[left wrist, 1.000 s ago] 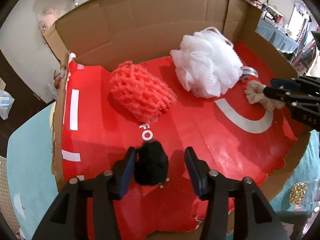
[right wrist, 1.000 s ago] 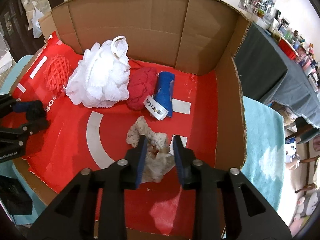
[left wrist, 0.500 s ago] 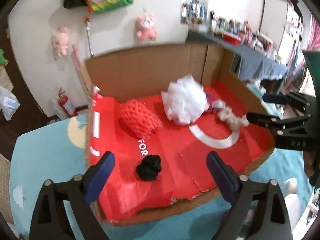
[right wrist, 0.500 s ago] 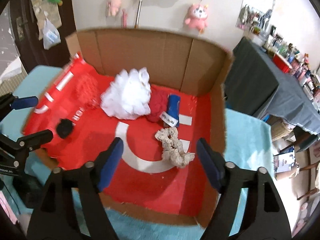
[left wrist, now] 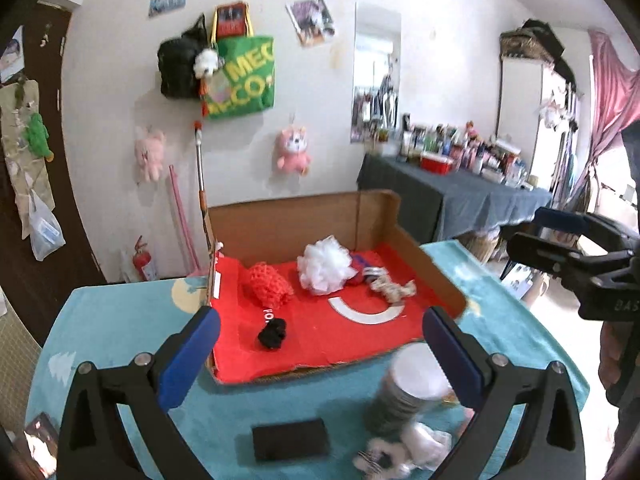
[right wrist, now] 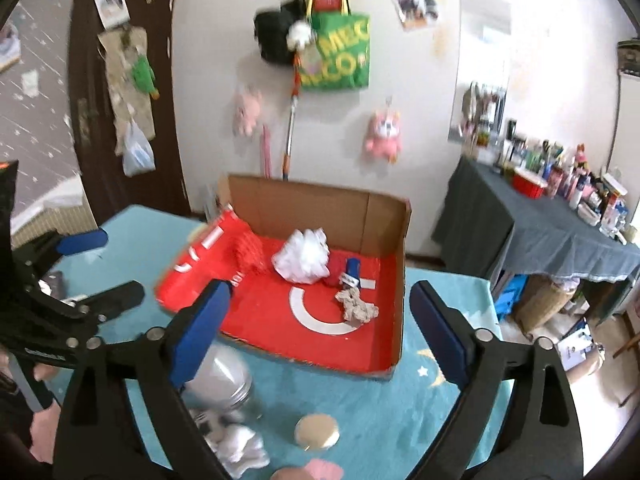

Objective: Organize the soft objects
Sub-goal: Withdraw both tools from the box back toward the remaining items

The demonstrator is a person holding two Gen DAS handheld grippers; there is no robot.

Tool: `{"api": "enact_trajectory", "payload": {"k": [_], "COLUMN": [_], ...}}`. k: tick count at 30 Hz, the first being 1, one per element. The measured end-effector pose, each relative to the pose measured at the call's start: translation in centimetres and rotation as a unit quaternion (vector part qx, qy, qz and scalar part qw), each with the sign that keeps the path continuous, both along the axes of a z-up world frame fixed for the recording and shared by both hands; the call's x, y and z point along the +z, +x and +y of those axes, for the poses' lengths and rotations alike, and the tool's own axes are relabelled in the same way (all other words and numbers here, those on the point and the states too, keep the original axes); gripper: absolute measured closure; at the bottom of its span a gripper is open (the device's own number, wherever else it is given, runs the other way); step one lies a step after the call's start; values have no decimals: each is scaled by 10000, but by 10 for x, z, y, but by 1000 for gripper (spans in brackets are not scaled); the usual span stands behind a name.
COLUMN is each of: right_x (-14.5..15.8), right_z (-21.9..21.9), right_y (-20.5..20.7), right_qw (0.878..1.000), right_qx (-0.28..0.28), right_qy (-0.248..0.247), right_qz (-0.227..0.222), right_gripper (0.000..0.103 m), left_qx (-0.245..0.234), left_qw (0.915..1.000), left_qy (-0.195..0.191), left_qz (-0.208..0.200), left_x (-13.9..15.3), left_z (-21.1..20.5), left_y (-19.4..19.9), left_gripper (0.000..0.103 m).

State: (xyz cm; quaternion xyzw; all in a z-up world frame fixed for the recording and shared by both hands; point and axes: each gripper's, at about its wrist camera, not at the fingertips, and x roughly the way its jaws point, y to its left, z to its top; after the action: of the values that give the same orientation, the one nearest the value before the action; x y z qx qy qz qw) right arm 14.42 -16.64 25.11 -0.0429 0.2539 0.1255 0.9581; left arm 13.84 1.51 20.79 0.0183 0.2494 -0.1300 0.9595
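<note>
A cardboard box with a red floor [left wrist: 360, 336] [right wrist: 384, 280] sits on the teal table. In it lie a black scrunchie [left wrist: 273, 333], an orange mesh sponge [left wrist: 270, 289] [right wrist: 249, 257], a white bath puff [left wrist: 325, 269] [right wrist: 302, 261], a beige scrunchie [left wrist: 393, 290] [right wrist: 356, 308], a red cloth and a blue roll [right wrist: 352, 271]. My left gripper [left wrist: 320, 356] is open and empty, well back from the box above the table's front. My right gripper [right wrist: 320, 328] is open and empty too, in front of the box; it shows at the right in the left wrist view [left wrist: 560, 248].
On the teal table in front of the box stand a jar with a white lid [left wrist: 408, 388] [right wrist: 224, 380], a black phone [left wrist: 292, 444], a white crumpled soft item [right wrist: 236, 444] and a round beige lid [right wrist: 317, 432]. A cluttered side table [right wrist: 560, 216] stands at the right.
Both grippers opened, let go of the black and the beige scrunchie in the box, and pulled far back and up. The whole box and room now show.
</note>
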Motion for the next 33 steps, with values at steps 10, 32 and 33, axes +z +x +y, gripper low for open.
{"api": "enact_trajectory", "payload": {"k": [10,32,33], "right_x": [-17,-143,-150], "right_z": [-9,-6,-7], "right_y": [-96,-135,-133], "right_qw": [9986,9977,9976], "right_qx": [-102,-669,-673], "right_qy": [311,119,101], "right_qz": [-421,36,111], "right_gripper": [7,6,6], "left_qx": [149,376,360], "left_qw": [9984,9989,9988], "left_qy": [-261,-220,-200], "left_qz": [-472,185,246], "left_x": [-12,-125,-131], "left_z": [-6,-21,-21], "left_y": [-74,-102,-101], "left_gripper": [0,0,0]}}
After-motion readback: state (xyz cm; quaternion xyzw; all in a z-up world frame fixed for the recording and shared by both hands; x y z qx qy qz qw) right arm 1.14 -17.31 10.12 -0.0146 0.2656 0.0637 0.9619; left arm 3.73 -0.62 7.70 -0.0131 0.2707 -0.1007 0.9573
